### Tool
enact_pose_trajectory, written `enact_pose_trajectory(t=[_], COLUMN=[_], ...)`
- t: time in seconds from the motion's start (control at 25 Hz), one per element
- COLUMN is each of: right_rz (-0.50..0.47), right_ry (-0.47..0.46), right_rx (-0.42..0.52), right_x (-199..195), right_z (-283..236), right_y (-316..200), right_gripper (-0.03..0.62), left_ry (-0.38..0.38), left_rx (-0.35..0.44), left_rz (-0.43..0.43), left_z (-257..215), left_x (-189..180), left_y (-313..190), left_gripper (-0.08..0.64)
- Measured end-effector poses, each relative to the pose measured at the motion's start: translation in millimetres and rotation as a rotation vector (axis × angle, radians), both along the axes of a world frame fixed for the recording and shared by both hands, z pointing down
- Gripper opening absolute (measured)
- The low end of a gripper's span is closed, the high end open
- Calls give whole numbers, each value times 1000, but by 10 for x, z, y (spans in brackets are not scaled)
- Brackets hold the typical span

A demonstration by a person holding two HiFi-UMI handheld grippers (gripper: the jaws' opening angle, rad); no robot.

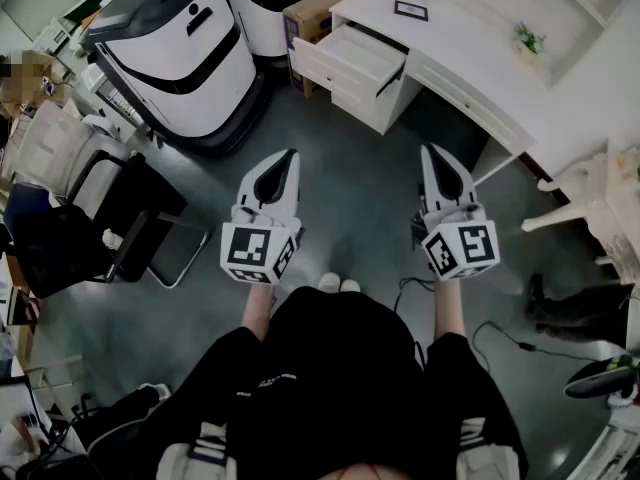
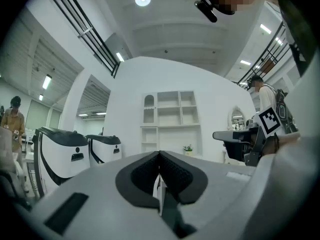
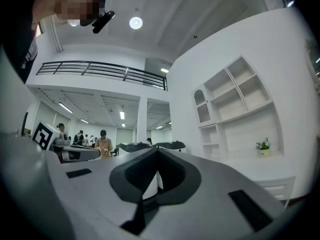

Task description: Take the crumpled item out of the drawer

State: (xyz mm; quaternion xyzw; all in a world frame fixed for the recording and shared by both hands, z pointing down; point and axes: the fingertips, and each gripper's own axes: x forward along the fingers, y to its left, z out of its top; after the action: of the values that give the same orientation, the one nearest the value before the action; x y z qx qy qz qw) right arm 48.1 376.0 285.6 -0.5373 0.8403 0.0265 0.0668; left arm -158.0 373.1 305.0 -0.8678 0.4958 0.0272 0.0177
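White machines (image 1: 175,48): two big white-and-black units at the far left, standing side by side on the floor.
Black chair (image 1: 110,218): near the person's left side, below the machines.
Left tongs (image 1: 288,158): clenched; in the left gripper view the dark pads meet at the tip (image 2: 160,156) with nothing between them. They are held over the grey floor (image 1: 350,208).
Drawer (image 1: 340,80): stands open from the white unit, well ahead of both tongs.
Crumpled item: too small to make out inside the drawer.
Right tongs (image 1: 430,153): clenched and empty, pads together (image 3: 157,154), level with the left pair.
Surface (image 1: 470,38): white, above the drawer.
Plant (image 1: 527,38): a small green one near the surface's right end.
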Motion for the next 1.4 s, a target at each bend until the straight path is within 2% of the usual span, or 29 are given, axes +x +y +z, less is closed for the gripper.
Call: enact_pose_trajectory(t=[0.84, 1.2, 1.4], right_rz=[-47, -61, -52], right_ry=[-28, -33, -71], right_rx=[-23, -31, -55], right_x=[399, 511, 595], right_z=[134, 174, 302], right_y=[-85, -411, -695], right_gripper=[-9, -8, -9], left_ry=[24, 11, 4], left_rx=[-52, -92, -110], left_rz=[-18, -18, 5], left_z=[159, 242, 315], left_x=[511, 679, 794], left_y=[57, -285, -606], left_gripper=[-2, -2, -3])
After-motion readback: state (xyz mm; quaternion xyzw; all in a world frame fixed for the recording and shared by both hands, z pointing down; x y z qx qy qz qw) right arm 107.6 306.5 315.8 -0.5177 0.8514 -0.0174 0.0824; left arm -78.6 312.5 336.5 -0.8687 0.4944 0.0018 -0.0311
